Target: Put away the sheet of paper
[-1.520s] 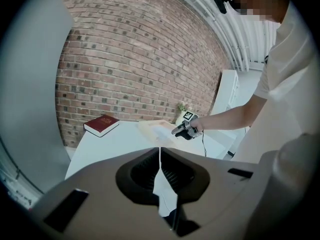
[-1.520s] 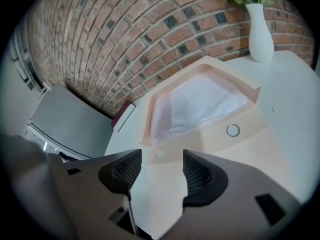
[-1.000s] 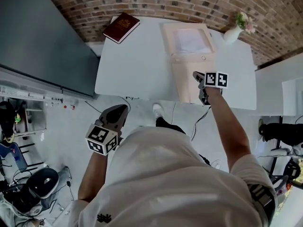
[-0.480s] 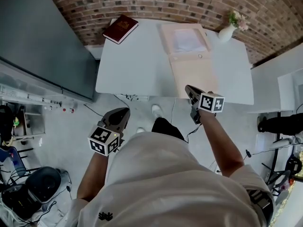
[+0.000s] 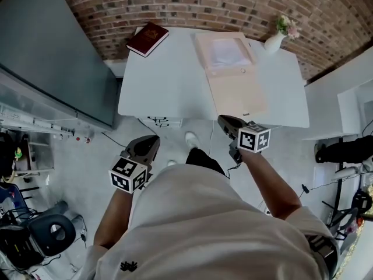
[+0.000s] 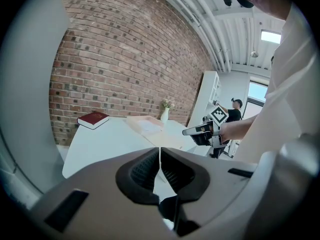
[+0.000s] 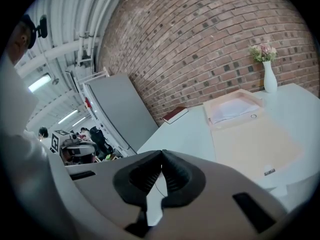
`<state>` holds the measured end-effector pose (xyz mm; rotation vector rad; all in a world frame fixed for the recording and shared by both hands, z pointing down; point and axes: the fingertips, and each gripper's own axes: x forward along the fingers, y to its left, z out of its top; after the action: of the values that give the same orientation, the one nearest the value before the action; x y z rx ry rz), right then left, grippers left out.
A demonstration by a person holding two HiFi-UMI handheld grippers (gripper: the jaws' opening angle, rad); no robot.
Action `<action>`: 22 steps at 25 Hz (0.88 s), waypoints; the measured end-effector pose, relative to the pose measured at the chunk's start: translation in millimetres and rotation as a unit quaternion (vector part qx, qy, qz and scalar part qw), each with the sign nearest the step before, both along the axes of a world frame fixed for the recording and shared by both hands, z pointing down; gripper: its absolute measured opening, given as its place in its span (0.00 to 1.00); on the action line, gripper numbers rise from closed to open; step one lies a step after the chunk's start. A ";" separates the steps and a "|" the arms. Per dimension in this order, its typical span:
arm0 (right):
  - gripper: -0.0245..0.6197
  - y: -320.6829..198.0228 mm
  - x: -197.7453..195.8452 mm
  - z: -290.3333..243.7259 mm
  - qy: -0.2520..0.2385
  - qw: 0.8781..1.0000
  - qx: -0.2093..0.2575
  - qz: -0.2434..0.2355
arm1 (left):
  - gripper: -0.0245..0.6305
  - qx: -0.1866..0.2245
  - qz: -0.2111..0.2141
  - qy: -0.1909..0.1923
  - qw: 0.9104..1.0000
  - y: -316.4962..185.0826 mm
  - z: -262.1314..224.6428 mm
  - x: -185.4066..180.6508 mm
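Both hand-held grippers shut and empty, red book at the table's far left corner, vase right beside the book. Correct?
Not the vase. In the head view the vase stands at the table's far right corner, opposite the red book, with the open folder between them. The rest holds: the left hand-held gripper and right hand-held gripper are shut and empty, and the book is far left.

Left gripper (image 5: 149, 140): grey two-jaw tool with a black-and-white marker cube, jaws pressed together with nothing between them (the ribbed pads meet along one line), pointing forward and somewhat down.
Right gripper (image 5: 225, 121): matching grey two-jaw tool with a marker cube, jaws likewise closed and empty, angled forward and down.
Left forearm (image 5: 113, 214): bare, bent, close to the torso.
Right forearm (image 5: 271, 177): bare, reaching further out from a white short sleeve (image 5: 303, 206).
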<state>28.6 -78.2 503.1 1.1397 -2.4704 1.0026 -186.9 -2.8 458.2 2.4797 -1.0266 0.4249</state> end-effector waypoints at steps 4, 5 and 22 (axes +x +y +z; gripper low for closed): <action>0.08 7.9 -6.1 -1.1 0.007 1.000 0.003 -0.009 | 0.08 0.001 -0.004 0.001 1.000 6.6 -0.3 -2.8; 0.08 9.2 -8.8 -1.8 0.008 1.000 0.003 -0.012 | 0.08 0.000 -0.005 0.001 1.000 8.2 -0.3 -4.7; 0.08 21.1 -43.7 -15.7 0.024 0.998 0.035 -0.055 | 0.08 -0.006 -0.016 -0.002 1.000 23.7 5.3 -21.6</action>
<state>-15.1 -57.1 487.4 1.0220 -2.5165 0.8552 -208.5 20.8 463.6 2.4490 -1.0599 0.4252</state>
